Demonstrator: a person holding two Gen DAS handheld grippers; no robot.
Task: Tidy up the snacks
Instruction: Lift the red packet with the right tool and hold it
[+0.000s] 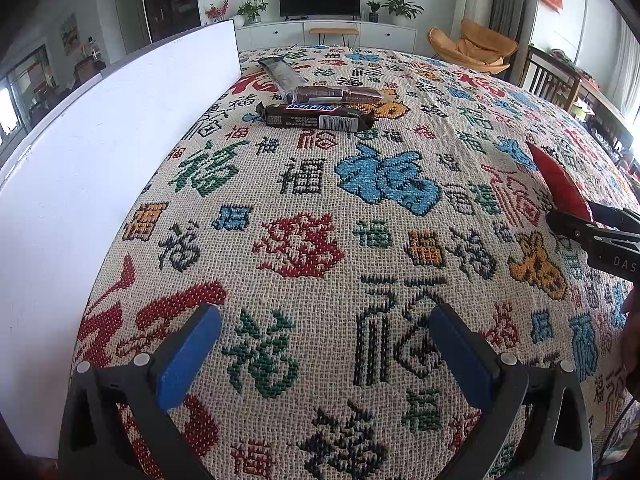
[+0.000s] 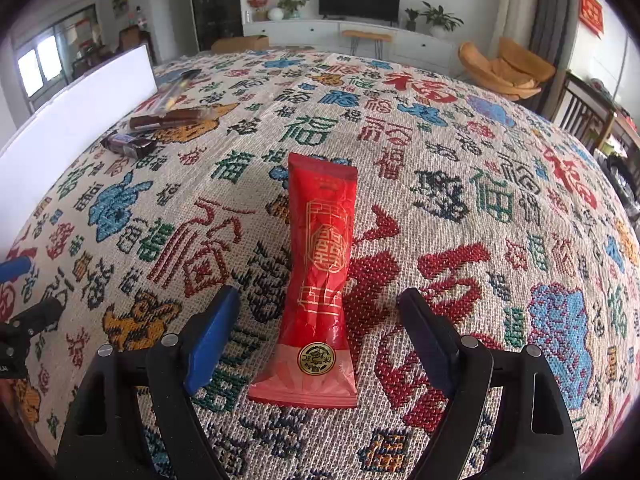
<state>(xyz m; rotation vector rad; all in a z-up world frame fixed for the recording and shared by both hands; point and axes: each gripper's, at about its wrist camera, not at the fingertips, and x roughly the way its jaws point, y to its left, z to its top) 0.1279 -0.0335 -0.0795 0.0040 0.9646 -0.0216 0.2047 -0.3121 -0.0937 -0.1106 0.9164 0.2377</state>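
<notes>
Red snack lies loose between spread jaws; sorting looks partly done.

Left wrist view: the left gripper (image 1: pixel 324 348) hangs over the patterned tablecloth (image 1: pixel 304 200) with jaws apart and nothing between them. Far off, beside the white board (image 1: pixel 100 128), a chocolate bar (image 1: pixel 320 117) lies close to two other dark bars (image 1: pixel 340 94), seemingly a gathered group. Right wrist view: the right gripper (image 2: pixel 320 340) stands wide, its jaws either side of the red packet (image 2: pixel 320 280) without touching it. That packet lies well apart from the group, so it probably remains to be moved there.
</notes>
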